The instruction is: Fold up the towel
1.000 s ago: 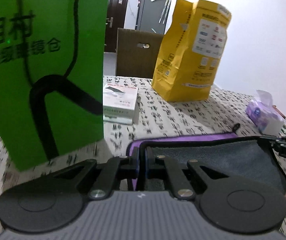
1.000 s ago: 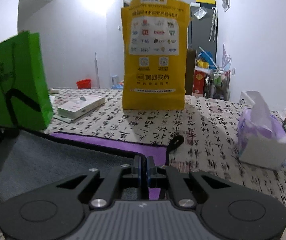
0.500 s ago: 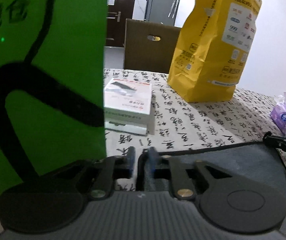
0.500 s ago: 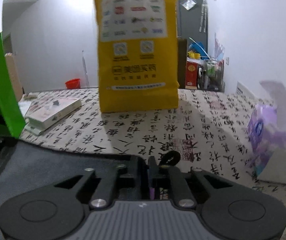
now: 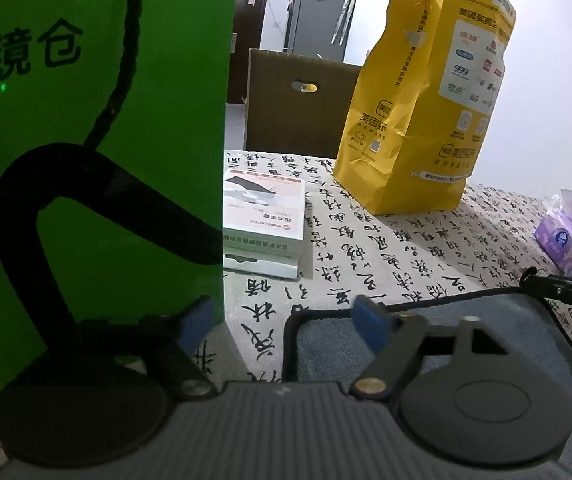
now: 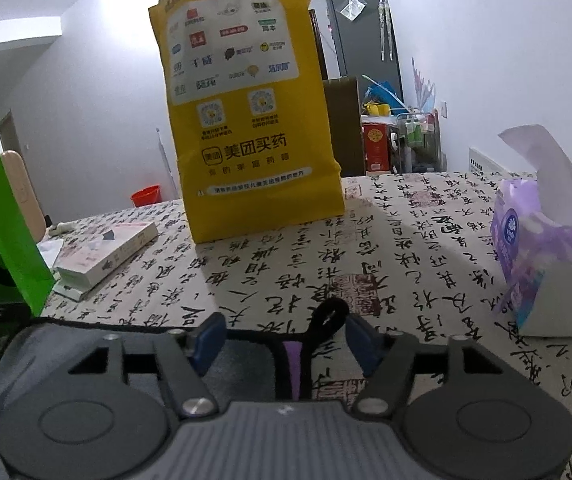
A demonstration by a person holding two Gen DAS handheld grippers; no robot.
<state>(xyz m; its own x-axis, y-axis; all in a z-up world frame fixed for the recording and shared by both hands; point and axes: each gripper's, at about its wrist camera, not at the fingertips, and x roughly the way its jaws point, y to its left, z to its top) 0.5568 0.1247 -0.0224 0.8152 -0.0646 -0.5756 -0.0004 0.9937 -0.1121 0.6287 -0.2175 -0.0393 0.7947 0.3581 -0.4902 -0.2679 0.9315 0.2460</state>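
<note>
Two wrist fisheyes, both low over the table, facing its far side.
Left wrist view sits close against the green bag point(image 5: 93, 152) at left, looking far-right. Right wrist view looks straight at the yellow bag point(image 6: 245, 120). Shared: yellow bag point(image 5: 426, 120), white box point(image 5: 263, 216) point(image 6: 105, 254), tissue pack point(image 5: 570, 232) point(image 6: 546, 260), towel's far edge point(image 5: 466, 340) point(image 6: 85, 332).

— What do your tools look like?
— My left hand-held gripper point(image 5: 281, 320) is black with blue pads point(image 5: 370, 326), round discs, a ridged grey body and shiny screws.
— And the other?
— My right hand-held gripper point(image 6: 283, 334) looks just the same.
</note>
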